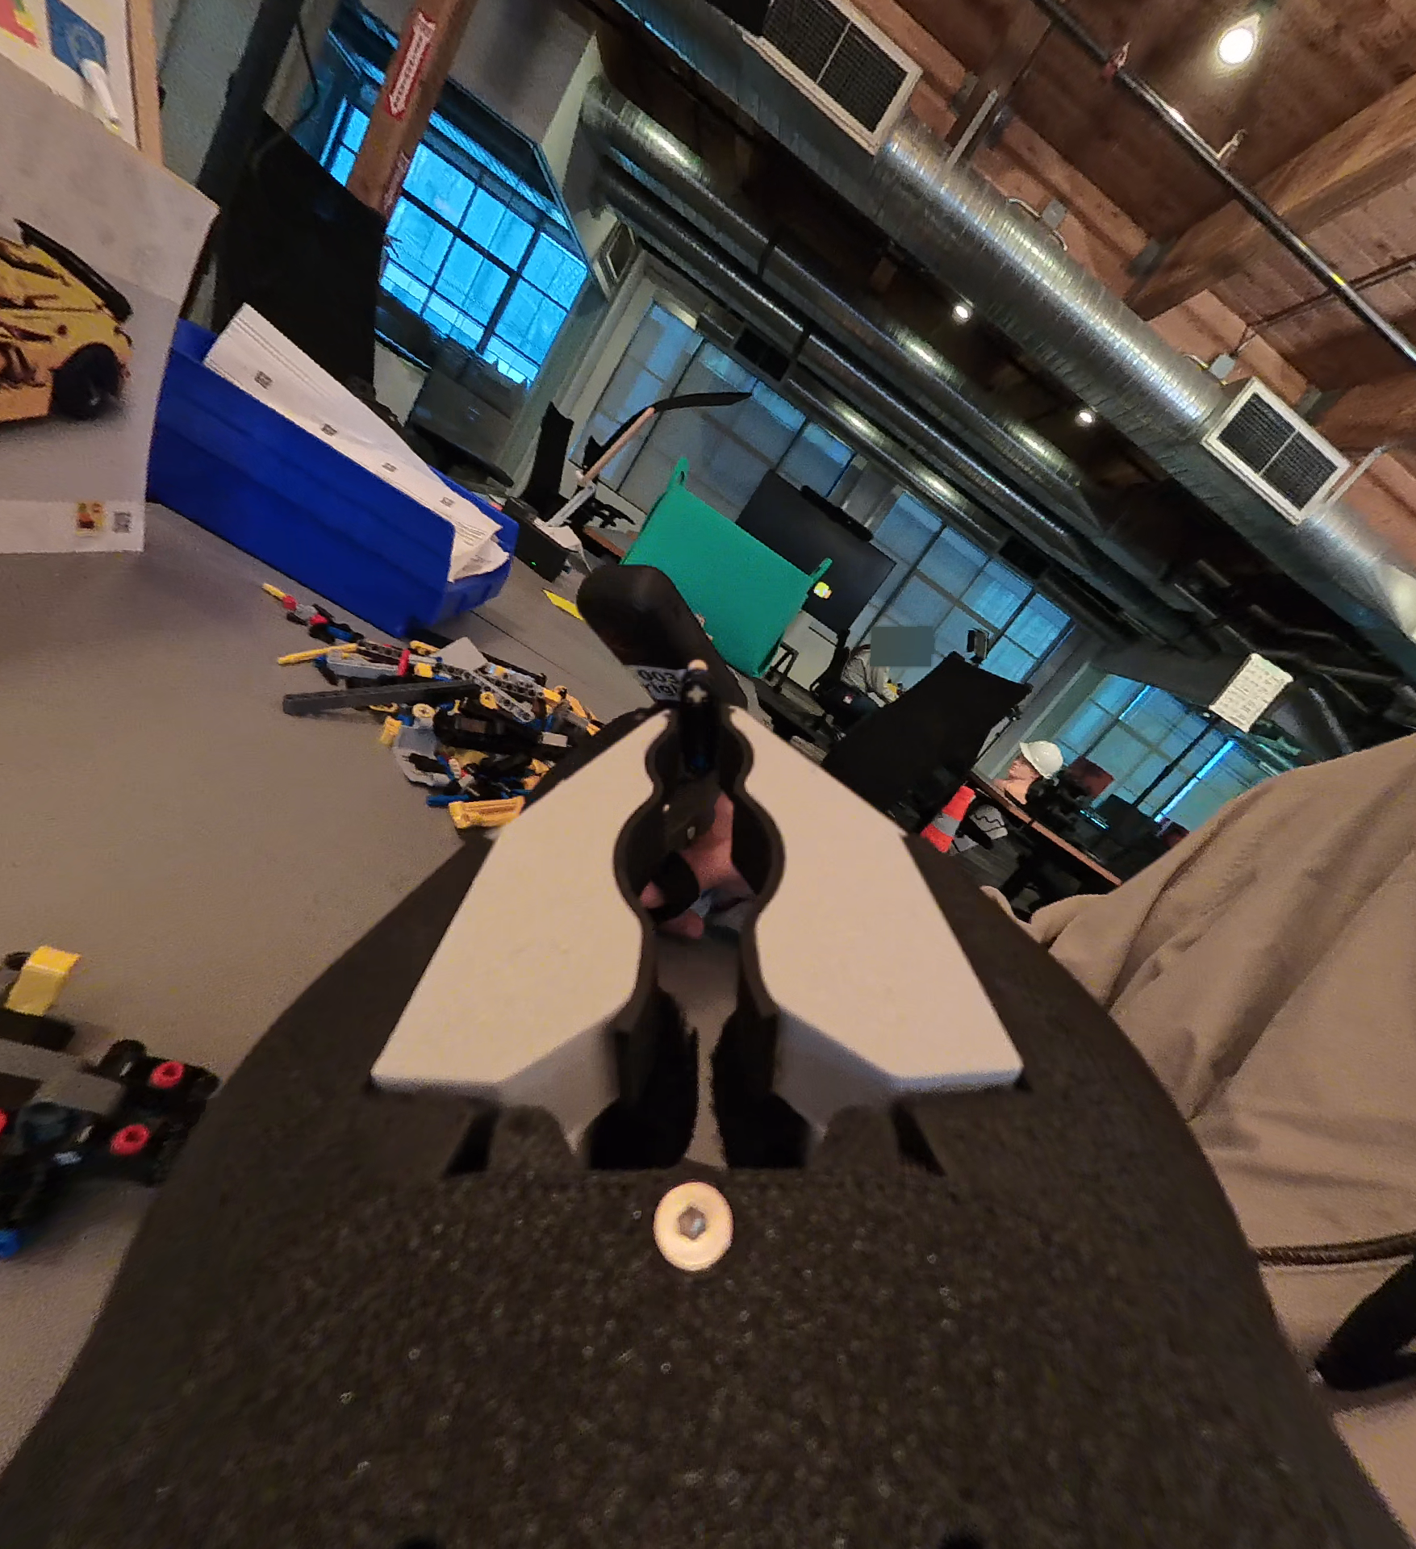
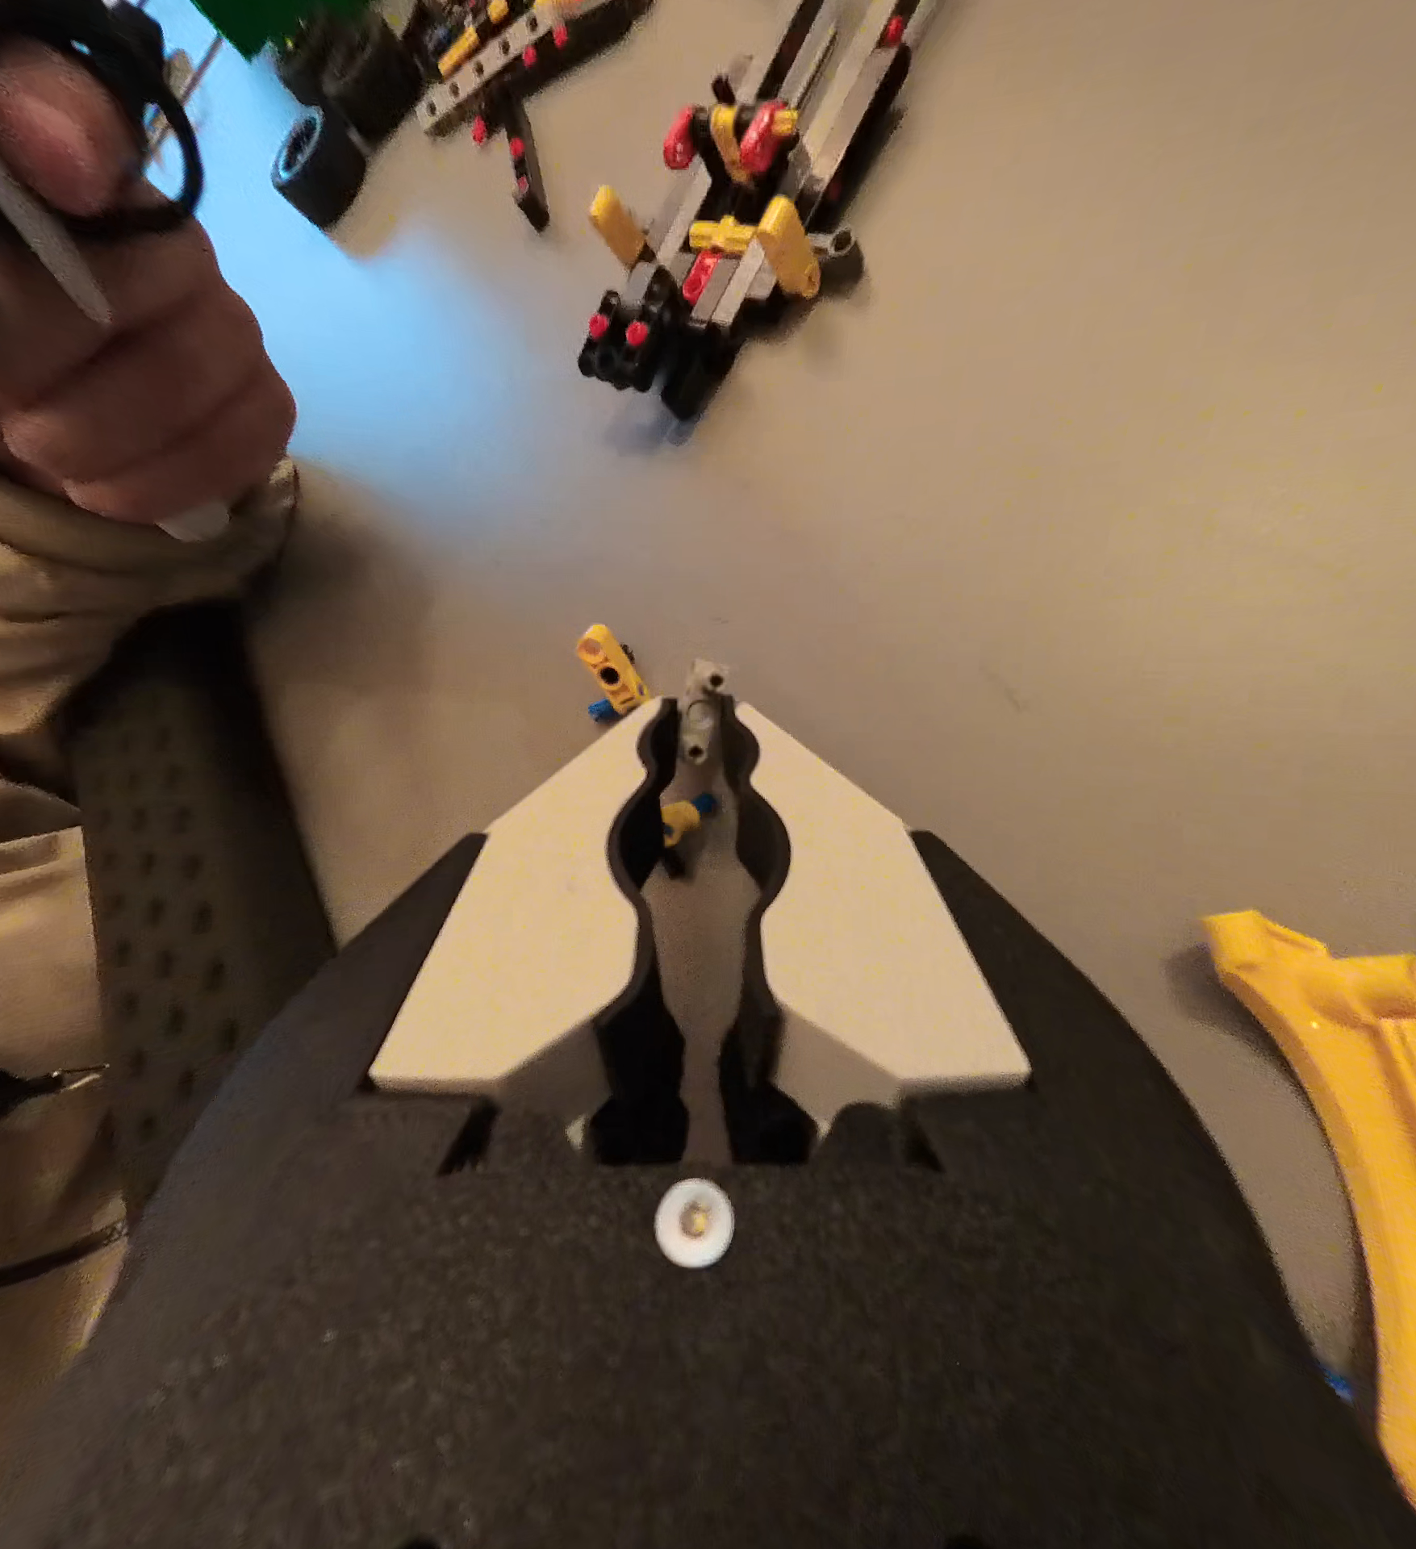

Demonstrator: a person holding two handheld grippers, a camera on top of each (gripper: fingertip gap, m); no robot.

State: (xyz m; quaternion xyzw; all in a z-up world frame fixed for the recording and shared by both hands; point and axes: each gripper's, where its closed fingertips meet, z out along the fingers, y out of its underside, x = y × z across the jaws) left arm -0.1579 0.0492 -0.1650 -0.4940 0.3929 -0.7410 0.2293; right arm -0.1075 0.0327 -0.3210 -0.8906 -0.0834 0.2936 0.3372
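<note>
The left gripper is tipped up off the grey table, w/ its jaws pinched on a small black pin that has a blue bit & a white tip. Behind it, to the left, is a pile of yellow, grey & black toy bricks, then a blue bin w/ white papers. A half-built black toy w/ red pegs sits at the left edge, & a tan sleeve fills the right side.

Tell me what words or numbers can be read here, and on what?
White sticker on the black handle: printed characters, not repeated here.
Red sign on the wooden post: too blurred.
Car-picture sheet: corner marks too small.
Papers in the blue bin: too small.
Right wrist view: none.
</note>
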